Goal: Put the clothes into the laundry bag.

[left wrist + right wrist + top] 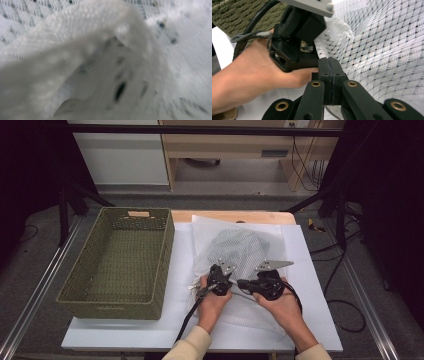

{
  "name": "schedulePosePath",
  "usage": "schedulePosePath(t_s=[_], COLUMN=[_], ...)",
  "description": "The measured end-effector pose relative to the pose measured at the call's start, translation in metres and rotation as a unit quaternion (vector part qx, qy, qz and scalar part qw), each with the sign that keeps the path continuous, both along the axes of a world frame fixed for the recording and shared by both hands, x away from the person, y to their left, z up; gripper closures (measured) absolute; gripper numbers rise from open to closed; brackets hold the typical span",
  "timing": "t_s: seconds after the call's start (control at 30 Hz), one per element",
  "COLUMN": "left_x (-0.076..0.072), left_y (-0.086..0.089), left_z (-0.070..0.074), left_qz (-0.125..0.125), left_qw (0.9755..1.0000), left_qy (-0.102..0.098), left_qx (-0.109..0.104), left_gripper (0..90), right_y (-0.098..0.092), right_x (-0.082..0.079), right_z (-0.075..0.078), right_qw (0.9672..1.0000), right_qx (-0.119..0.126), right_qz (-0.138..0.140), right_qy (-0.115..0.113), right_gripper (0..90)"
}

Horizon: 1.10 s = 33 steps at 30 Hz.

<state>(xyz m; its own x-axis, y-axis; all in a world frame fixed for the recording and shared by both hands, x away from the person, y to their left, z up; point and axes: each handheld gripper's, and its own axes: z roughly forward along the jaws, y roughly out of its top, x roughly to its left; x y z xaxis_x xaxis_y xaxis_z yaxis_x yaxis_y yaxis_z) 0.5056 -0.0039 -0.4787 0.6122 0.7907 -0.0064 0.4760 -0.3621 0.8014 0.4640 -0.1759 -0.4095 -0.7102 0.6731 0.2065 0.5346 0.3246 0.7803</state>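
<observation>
The white mesh bag (235,251) lies just ahead of both tongs. The right gripper (329,65) is pressed together; the left gripper (220,279) is probably clamped on a mesh fold — blurred. Gathering is underway — lifting toward the basket (120,262) comes next.

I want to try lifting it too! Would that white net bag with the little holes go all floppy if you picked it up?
Probably floppy: the white mesh bag lies crumpled in soft folds on the white table. It is likely light, being thin open netting. It may snag rather than slip, since the weave looks rough in the right gripper view.
</observation>
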Motion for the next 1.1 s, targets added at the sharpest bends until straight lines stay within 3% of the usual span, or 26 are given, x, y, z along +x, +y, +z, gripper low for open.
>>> schedulePosePath(t_s=[0.3,0.43,0.57,0.6,0.77,1.1], left_x=[-0.036,-0.059,-0.074,-0.086,-0.112,-0.129], left_y=[0.019,0.027,0.035,0.04,0.058,0.089], left_z=[0.015,0.023,0.03,0.035,0.048,0.067], left_qz=[-0.013,-0.025,-0.036,-0.041,-0.047,-0.034], left_qw=[0.9999,0.9996,0.9992,0.999,0.9983,0.9982], left_qy=[-0.001,-0.002,-0.008,-0.013,-0.032,-0.047], left_qx=[-0.01,-0.015,-0.014,-0.014,-0.007,-0.016], left_gripper=[90.0,90.0,90.0,90.0,90.0,90.0], right_y=[-0.008,-0.011,-0.01,-0.009,-0.005,0.002], right_x=[-0.004,-0.006,-0.012,-0.013,-0.015,-0.02], right_z=[0.005,0.007,0.009,0.009,0.005,0.0], right_qw=[0.9999,0.9998,0.9997,0.9996,0.9995,0.9995], right_qx=[0.013,0.016,0.015,0.015,0.011,0.007], right_qz=[-0.002,0.001,0.0,0.004,0.005,0.008], right_qy=[-0.004,-0.011,-0.017,-0.023,-0.03,-0.031], right_gripper=[90.0,90.0,90.0,90.0,90.0,90.0])
